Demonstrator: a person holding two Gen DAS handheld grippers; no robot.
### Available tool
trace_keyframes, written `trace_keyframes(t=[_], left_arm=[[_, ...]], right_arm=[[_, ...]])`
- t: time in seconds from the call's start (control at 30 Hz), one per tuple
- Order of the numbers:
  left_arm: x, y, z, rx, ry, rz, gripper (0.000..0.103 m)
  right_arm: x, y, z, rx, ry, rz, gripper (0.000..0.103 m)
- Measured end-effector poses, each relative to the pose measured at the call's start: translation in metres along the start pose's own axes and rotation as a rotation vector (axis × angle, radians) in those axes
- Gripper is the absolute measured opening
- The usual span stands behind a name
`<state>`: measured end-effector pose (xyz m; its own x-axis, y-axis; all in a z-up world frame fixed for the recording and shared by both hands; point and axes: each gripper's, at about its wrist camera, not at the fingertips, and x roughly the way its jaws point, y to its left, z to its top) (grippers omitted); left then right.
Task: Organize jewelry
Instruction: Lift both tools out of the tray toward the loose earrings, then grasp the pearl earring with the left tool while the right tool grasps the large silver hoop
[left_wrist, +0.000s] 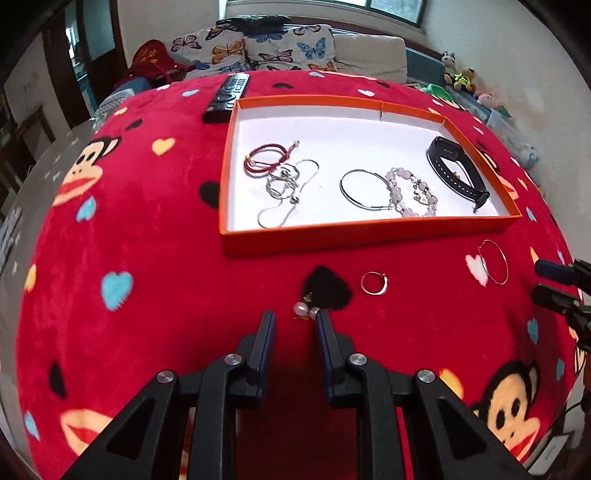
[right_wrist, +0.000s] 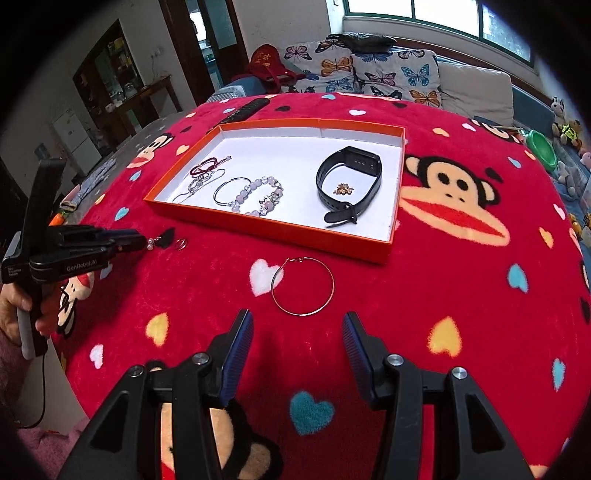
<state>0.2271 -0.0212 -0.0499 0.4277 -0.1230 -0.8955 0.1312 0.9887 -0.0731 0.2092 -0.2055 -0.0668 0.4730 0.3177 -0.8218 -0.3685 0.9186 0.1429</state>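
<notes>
Left wrist view: left gripper low over the red fleece blanket covering the counter, fingers parted with a modest gap and holding nothing; pearl earring lies on the blanket just ahead of the tips, nearer the right-hand finger. Small silver ring sits near it; large hoop earring lies farther right, both outside the orange tray. Tray contents: red cord bracelets, silver chain pieces, silver bangle, pale beaded bracelet, black watch band. A remote control lies behind the tray. Right wrist view: right gripper spread wide and empty, poised just short of the hoop earring; a small gold piece rests inside the loop of the watch band; the left gripper shows at the left edge beside the pearl earring. Step in hand, by judgement: collecting the loose pieces into the tray, three remaining. Next move calls for the left fingers to centre on the pearls and close; the piece is small and could slip or sink into the fleece.
</notes>
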Motion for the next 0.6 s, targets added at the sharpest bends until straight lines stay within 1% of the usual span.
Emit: trace_keyframes(t=[0.17,0.27,0.33,0.5,0.6], left_arm=[[0.005,-0.007,-0.001,-0.037,-0.026,0.009,0.024],[0.008,-0.005,0.000,-0.070,-0.035,0.010,0.025],[0.008,-0.005,0.000,-0.079,-0.045,0.015,0.025],[0.006,-0.008,-0.007,-0.070,-0.084,0.055,0.026],[0.004,-0.009,-0.013,-0.062,-0.109,0.069,0.026]], right_arm=[[0.006,0.000,-0.001,-0.015,0.001,0.007,0.055],[0.009,-0.001,-0.003,-0.015,0.007,0.024,0.055],[0.011,-0.001,-0.003,-0.016,0.005,0.019,0.055],[0.016,-0.002,-0.005,-0.016,0.003,0.019,0.055],[0.019,-0.002,-0.007,-0.028,0.006,0.002,0.055]])
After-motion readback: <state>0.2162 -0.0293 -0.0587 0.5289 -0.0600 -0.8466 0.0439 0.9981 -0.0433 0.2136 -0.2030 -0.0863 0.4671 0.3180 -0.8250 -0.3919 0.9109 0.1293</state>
